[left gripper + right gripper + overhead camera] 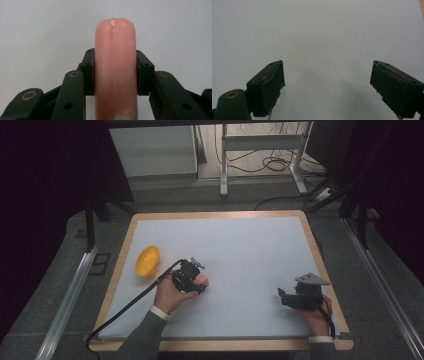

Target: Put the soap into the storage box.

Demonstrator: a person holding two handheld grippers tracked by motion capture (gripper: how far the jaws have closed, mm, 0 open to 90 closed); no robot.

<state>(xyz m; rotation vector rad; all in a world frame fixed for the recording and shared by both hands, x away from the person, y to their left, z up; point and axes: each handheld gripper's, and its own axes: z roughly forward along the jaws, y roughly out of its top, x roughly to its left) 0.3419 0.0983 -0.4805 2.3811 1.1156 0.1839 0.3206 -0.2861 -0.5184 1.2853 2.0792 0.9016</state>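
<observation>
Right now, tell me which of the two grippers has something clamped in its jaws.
The left gripper: its jaws press on a pink sausage-shaped piece. The right gripper rests open, nothing between its jaws.

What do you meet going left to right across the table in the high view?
Yellow bowl → left tool, shut on a pink sausage-shaped piece → right tool, jaws open with nothing between them.

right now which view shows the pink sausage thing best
The left gripper view: the pink sausage stands close up, pinched on both sides by the left tongs. The high view gives a small pink end past the hand. The right gripper view looks at bare white table.
</observation>
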